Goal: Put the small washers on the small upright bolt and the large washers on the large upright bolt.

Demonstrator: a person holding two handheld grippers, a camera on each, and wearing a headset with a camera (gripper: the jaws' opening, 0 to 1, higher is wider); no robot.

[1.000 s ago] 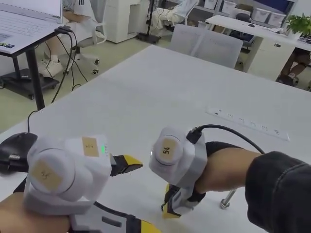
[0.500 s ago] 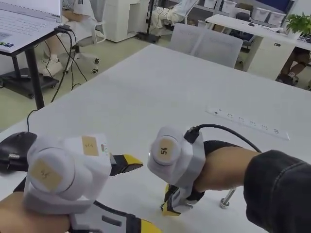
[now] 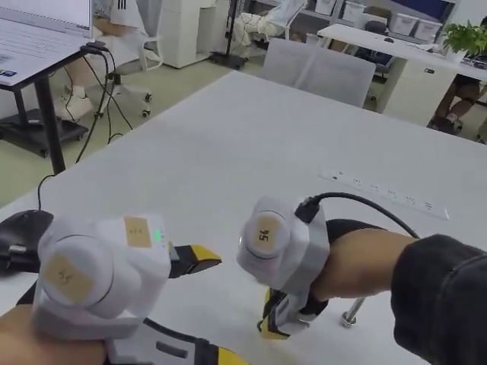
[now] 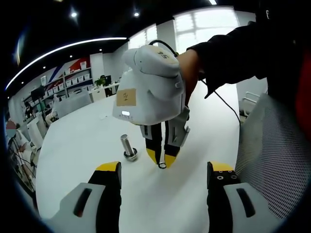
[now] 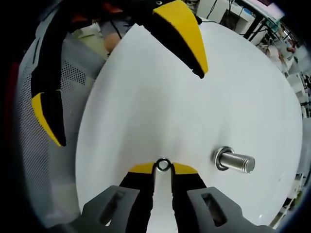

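Head view: the right hand-held gripper (image 3: pixel 278 325) points down at the white bench (image 3: pixel 251 152), just left of an upright bolt (image 3: pixel 351 313). The left hand-held gripper (image 3: pixel 213 304) hangs at the near left. A power strip (image 3: pixel 384 195) lies far off, out of the way.

Left gripper view: its own jaws stand wide, with nothing between them. The right one pinches a small washer (image 4: pixel 162 165) low over the bench, beside the bolt.

Right gripper view: the jaws are narrow, clamped on the washer, with the bolt near on the right and nothing between. The carrying step seems to be in hand. Next the washer needs lifting above the bolt's top, its hole centred, then a release. I cannot tell whether this is the small bolt.
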